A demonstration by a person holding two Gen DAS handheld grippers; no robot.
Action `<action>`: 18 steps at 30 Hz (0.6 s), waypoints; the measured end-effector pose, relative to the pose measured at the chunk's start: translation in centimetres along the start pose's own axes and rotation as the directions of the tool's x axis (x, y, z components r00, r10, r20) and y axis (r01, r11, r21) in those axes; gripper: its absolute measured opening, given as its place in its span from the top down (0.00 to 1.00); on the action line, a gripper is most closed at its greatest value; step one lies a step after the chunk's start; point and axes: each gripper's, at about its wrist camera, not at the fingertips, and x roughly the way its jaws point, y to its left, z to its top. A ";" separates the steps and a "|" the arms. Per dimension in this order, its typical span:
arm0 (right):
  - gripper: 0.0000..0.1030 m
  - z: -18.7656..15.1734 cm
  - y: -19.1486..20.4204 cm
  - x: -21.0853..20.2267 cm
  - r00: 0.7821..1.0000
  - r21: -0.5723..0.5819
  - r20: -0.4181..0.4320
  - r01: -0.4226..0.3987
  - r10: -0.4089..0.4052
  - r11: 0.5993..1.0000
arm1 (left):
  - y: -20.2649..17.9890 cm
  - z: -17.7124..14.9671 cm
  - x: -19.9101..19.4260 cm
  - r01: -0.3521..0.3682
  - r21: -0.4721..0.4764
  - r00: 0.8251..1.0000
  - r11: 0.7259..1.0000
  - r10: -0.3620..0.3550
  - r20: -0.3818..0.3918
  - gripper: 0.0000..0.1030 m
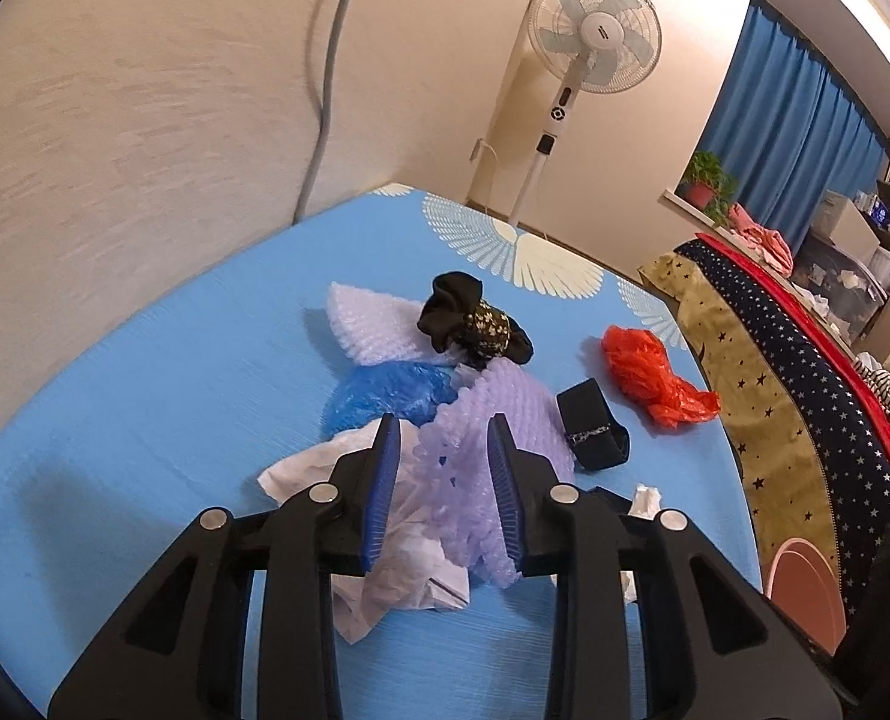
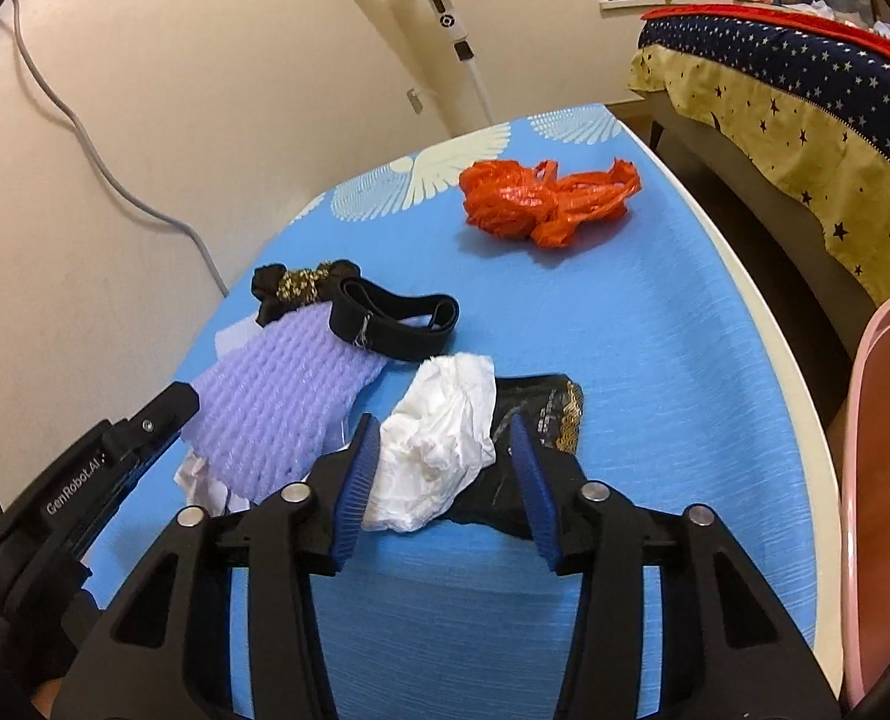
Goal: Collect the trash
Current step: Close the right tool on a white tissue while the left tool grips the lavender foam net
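- Trash lies scattered on our blue tablecloth point(image 2: 655, 360): a purple foam net point(image 1: 493, 420), a blue plastic bag point(image 1: 378, 396), an orange plastic bag point(image 2: 541, 198), white crumpled paper point(image 2: 445, 438) and a black wrapper point(image 2: 541, 414).
- We hold the left gripper point(image 1: 441, 426) with its jaws apart, straddling the near end of the purple foam net, not clamped.
- We hold the right gripper point(image 2: 441, 426) open too, its pads either side of the white crumpled paper, which lies on the black wrapper.
- A black strap point(image 2: 396, 318) lies touching the net, with a black scrunchie point(image 1: 475, 318) just behind; the orange plastic bag sits well apart.
- A standing fan point(image 1: 595, 36) is by the wall.
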 end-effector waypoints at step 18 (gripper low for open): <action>0.95 0.0 0.4 -1.2 1.000 -0.037 0.019 -0.006 0.007 0.999 | -0.7 0.1 0.2 0.048 0.028 0.999 0.998 -0.048 -0.025 0.90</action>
